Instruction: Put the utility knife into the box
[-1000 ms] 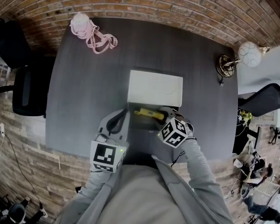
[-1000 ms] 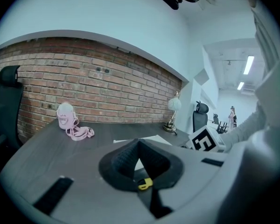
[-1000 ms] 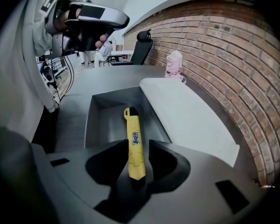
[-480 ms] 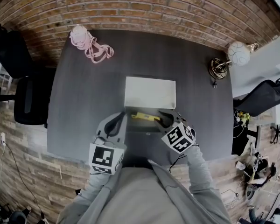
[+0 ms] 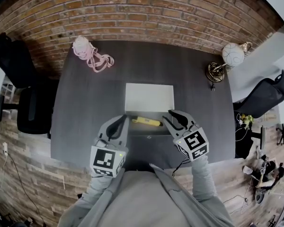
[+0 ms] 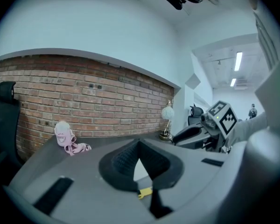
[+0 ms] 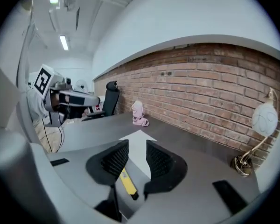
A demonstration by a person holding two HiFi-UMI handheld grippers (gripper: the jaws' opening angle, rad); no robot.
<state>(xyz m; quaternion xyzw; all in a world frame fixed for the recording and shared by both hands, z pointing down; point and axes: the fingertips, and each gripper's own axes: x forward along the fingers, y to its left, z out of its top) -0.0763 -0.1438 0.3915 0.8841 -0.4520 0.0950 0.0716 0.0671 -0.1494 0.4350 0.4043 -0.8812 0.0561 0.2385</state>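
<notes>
The right gripper (image 5: 170,115) (image 7: 136,154) hovered with its jaws apart and nothing between them, just beside the black end of the yellow utility knife (image 5: 146,121) (image 7: 127,183). The left gripper (image 5: 120,120) (image 6: 138,144) had its jaw tips together, empty, at the knife's other end. The knife lay flat inside the open box (image 5: 152,129), in front of its white lid (image 5: 149,97). The box sat mid-tabletop (image 5: 85,93), well apart from a pink strap bundle (image 5: 91,50) at the far left corner.
</notes>
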